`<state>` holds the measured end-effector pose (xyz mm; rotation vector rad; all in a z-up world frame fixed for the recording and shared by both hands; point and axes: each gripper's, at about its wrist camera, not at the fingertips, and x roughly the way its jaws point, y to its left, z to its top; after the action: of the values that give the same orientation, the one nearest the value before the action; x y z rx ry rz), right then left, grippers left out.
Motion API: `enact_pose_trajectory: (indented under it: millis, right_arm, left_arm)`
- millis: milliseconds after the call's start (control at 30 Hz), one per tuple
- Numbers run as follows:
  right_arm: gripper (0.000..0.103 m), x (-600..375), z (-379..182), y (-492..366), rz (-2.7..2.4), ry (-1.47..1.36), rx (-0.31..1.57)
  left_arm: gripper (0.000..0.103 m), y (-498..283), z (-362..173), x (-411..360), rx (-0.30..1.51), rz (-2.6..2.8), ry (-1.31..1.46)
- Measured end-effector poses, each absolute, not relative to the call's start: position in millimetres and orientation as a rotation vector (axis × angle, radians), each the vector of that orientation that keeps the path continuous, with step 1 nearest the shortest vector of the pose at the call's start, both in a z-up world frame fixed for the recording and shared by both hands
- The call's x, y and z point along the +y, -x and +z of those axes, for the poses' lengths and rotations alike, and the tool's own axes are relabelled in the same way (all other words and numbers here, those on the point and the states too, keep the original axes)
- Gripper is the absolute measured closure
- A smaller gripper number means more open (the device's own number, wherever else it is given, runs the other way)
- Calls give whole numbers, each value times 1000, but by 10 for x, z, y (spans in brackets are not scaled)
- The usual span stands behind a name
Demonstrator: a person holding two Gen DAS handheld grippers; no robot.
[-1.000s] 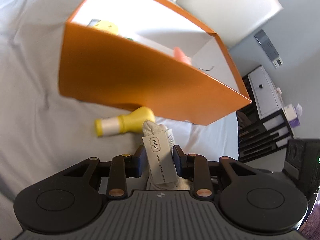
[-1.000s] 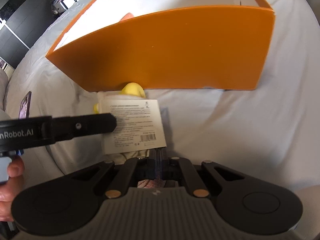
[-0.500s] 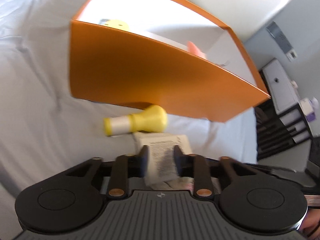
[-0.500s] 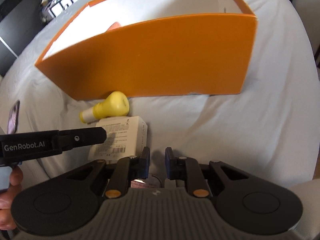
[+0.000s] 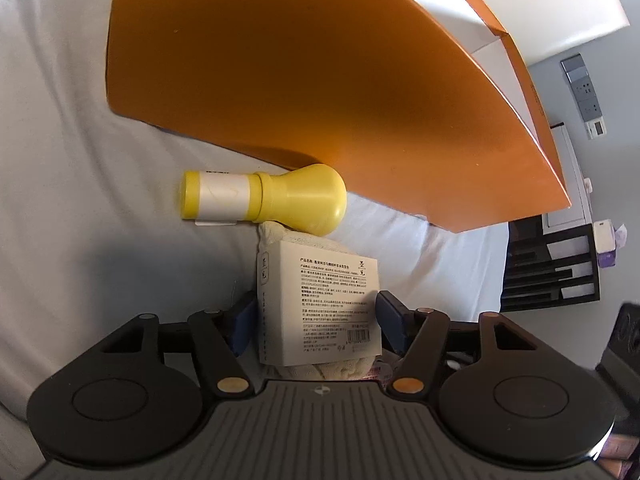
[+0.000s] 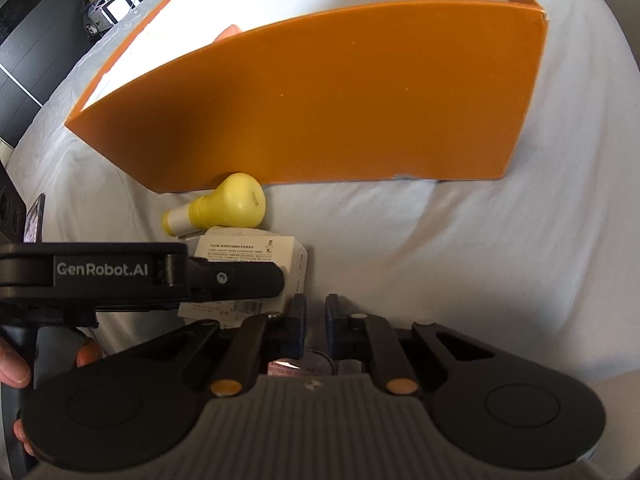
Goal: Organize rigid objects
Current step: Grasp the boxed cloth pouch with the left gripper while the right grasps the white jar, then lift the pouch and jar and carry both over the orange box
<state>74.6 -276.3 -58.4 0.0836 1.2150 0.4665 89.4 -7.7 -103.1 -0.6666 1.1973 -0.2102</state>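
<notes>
A white printed carton point(image 5: 320, 300) lies flat on a cream cloth point(image 5: 296, 236) on the bed. My left gripper point(image 5: 316, 320) straddles it. Its jaws are opening, with both pads beside the carton's long sides and not clamping it. A yellow bulb-shaped bottle point(image 5: 280, 200) lies on its side just beyond, against the big orange box point(image 5: 300, 80). In the right wrist view the carton point(image 6: 256, 248) and bottle point(image 6: 232, 204) sit left of my right gripper point(image 6: 316, 318). Its jaws are closing, with a narrow gap and only sheet visible between them. A pink-labelled round item point(image 6: 286, 364) shows beneath its body.
The orange box point(image 6: 340, 100) stands open-topped on the white sheet point(image 6: 480, 260), with something pinkish peeking over its wall. A hand point(image 6: 12, 364) holds the left gripper's handle. A phone point(image 6: 34, 220) lies at the left edge. Black shelving point(image 5: 552, 264) stands past the bed.
The carton went from standing on edge, pinched in the left gripper, to lying flat between widened jaws. The left gripper sank toward the bed. The right jaws parted slightly.
</notes>
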Motion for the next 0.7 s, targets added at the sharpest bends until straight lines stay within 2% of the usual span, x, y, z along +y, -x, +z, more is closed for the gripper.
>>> enact_pose_trajectory:
  millis: [167,200,267,300,333,400,533,700]
  right_arm:
    - [92,-2879,-583,-770,447,-169,1212]
    - [89,-2901,-572,-760,436,-178,1206]
    - [74,-2950,-533,-737,411,-188,1196]
    - [61,-2972,-512,-730,398,-195,1194]
    - [43,-3017,-474,-722,394,-211,1191]
    - [31,-3090,-399,-711,401,-252,1186]
    - [31,-3075,-263,-689,348,-103,1231]
    - [31,-2936,-175,-558,398,96,1257]
  left_arm:
    - [58,-784,-889,-22,1132,-214,647]
    - [59,-762,-856,-23,1117,-224,637]
    - [63,-704,-760,-53,1084,-230,577]
    - [65,-672,-689,-79,1058,-236,535]
    - [70,-643,-624,-97,1031,-253,505]
    - [73,-587,-501,-125,983,-280,449]
    - [73,-485,-344,-191,925,-231,273]
    - [73,-506,-365,-77,948,-223,322]
